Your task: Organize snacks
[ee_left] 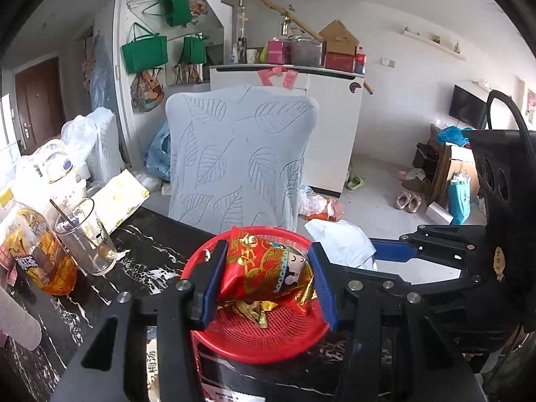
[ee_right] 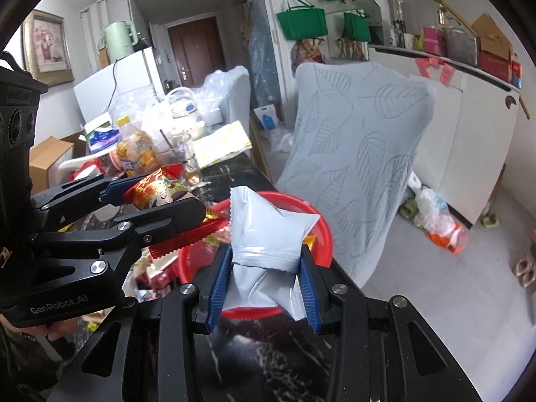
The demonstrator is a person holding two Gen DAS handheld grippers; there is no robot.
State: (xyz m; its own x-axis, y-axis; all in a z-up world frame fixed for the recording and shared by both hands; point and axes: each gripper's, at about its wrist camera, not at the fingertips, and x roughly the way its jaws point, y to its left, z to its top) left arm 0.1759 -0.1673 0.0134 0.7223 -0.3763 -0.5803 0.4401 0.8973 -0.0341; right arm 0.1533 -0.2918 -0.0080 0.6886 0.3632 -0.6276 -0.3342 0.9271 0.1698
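Both hands are loaded here. The left gripper [ee_left: 266, 279] has its jaws clamped on a red packet [ee_left: 264, 268], gold print and a cartoon face on the wrapper, blue pads pressing in from either side. The packet hangs just above the red basket [ee_left: 254, 341], which sits on the dark marbled bench [ee_left: 144, 254] near its far edge. A bit of gold foil [ee_left: 256, 311] lies in the basket's mesh under the packet.

Over on the right, the right gripper [ee_right: 264, 281] is closed on a white pouch [ee_right: 268, 231], the pads pinching its lower part so the top puffs out and stands up over the basket's rim [ee_right: 321, 224]. From this camera the left gripper [ee_right: 160, 197] shows at the left, level with the pouch and close beside it, the red packet [ee_right: 160, 191] squeezed between its jaws, a serrated red edge poking out below. A person's fingers [ee_right: 37, 330] wrap the left gripper's handle at the lower left.

Behind the basket stands a chair [ee_left: 241, 154] in a pale leaf-print cover, pushed up to the bench. Further left on the bench: a glass [ee_left: 85, 234] with a spoon in it, and a bottle [ee_left: 40, 251] with an orange label just beside it. Clutter of bags and boxes beyond that, too jumbled to name.
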